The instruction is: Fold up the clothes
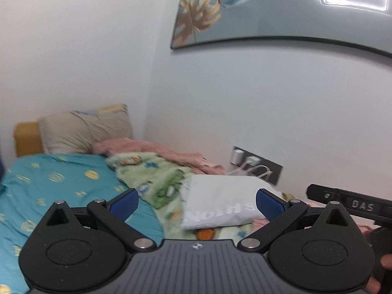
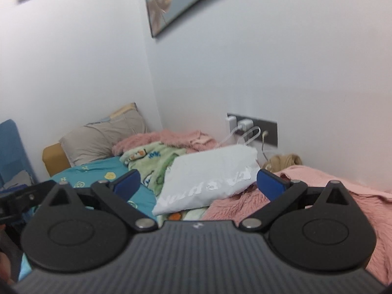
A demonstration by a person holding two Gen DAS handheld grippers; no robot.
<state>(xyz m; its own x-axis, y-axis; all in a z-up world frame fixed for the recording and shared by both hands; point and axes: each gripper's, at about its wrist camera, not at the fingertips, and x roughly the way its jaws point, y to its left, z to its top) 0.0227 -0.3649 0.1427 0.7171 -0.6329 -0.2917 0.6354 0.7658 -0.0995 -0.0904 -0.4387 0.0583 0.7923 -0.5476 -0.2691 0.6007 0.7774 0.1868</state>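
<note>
Both grippers – left [image 1: 197, 203], right [image 2: 199, 183] – gape wide and hold nothing. The folded white shirt [image 1: 220, 202] lies far ahead on the green blanket [image 1: 156, 181], tilted – on that lumpy bedding it may slide and unfold

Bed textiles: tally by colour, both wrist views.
White: 1, folded garment
Pink: 1, fuzzy blanket
Green: 1, cartoon-print blanket
Teal: 1, bed sheet
Grey-beige: 1, pillow
Tan: 1, small bundle by the wall
Total: 6
</note>
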